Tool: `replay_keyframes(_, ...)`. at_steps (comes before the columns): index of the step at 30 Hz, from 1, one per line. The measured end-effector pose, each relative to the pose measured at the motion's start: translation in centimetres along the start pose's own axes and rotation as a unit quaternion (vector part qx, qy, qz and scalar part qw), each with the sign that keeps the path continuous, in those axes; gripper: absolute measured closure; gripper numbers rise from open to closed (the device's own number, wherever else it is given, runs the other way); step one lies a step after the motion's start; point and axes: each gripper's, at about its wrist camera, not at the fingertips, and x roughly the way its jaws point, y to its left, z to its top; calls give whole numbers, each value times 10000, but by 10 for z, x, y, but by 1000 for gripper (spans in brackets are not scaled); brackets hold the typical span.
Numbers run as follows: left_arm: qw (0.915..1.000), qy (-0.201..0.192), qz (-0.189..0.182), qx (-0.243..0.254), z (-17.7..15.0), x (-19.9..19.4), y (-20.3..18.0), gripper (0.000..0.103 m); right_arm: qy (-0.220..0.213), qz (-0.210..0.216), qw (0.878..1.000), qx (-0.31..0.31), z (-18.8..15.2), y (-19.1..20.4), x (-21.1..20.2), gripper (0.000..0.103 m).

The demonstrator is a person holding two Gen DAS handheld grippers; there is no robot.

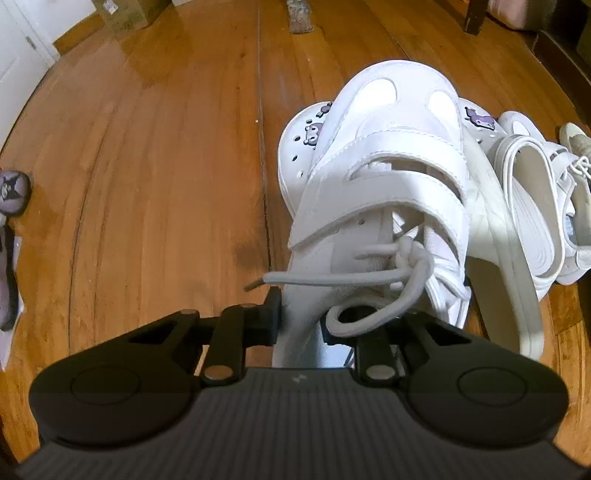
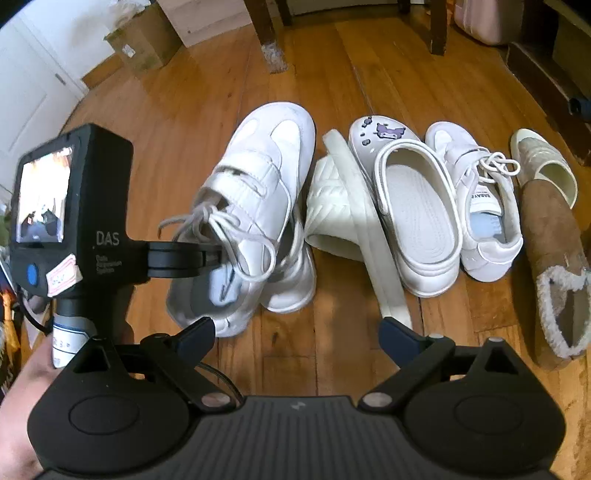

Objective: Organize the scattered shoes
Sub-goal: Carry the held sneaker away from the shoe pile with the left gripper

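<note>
A white sneaker with two straps (image 1: 373,166) and grey laces is held by its collar, with my left gripper (image 1: 301,325) shut on it. In the right wrist view the same sneaker (image 2: 266,166) sits tilted, resting on a second white shoe (image 2: 291,288), and the left gripper (image 2: 212,256) reaches in from the left. My right gripper (image 2: 297,332) stands open over bare floor just in front of the shoes, holding nothing. To the right in a row are a white slide on its side (image 2: 340,206), a white clog with purple charms (image 2: 417,221), a white laced sneaker (image 2: 484,221) and a tan slipper (image 2: 554,258).
The wooden floor (image 1: 147,184) stretches out to the left of the sneaker. Chair legs (image 2: 269,33), a cardboard box (image 2: 140,44) and a white door (image 2: 33,99) lie beyond. Dark furniture (image 2: 546,81) lines the right side. A beige slipper (image 2: 543,162) lies behind the tan one. A hand (image 2: 22,387) holds the left gripper's handle.
</note>
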Motion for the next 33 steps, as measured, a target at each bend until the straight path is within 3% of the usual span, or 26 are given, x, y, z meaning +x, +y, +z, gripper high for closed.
replay_keyframes(3,9992,-167,246,265,-1,-15,-11,87,205,-22,9997,-91,-1,1,-2,6)
replay_keyframes(6,9998,-170,20,42,3,-32,-4,87,352,-134,9991,-178,-4,-5,-7,6)
replay_keyframes(9,9998,-176,-88,90,4,-49,1,87,494,-191,9986,50,-7,-16,-13,5)
replay_keyframes(12,9995,-65,140,266,-4,-67,1,87,789,-208,9960,371,-18,-30,-14,5)
replay_keyframes(19,9986,-157,-231,443,-25,-103,13,87,1148,-90,9923,459,-41,-49,-21,5)
replay_keyframes(24,9983,53,-318,494,-64,-106,28,87,1319,233,9905,297,-60,-45,-33,5)
replay_keyframes(25,9982,27,-345,489,-72,-111,29,88,1370,306,9898,236,-63,-41,-33,5)
replay_keyframes(27,9980,-78,-397,494,-90,-122,32,103,1506,484,9874,3,-73,-31,-34,5)
replay_keyframes(30,9957,-391,-611,573,-112,-148,32,103,1731,564,9826,-368,-85,-15,-30,5)
replay_keyframes(33,9951,-315,-386,850,-131,-151,24,103,1829,481,9802,-590,-93,-6,-26,5)
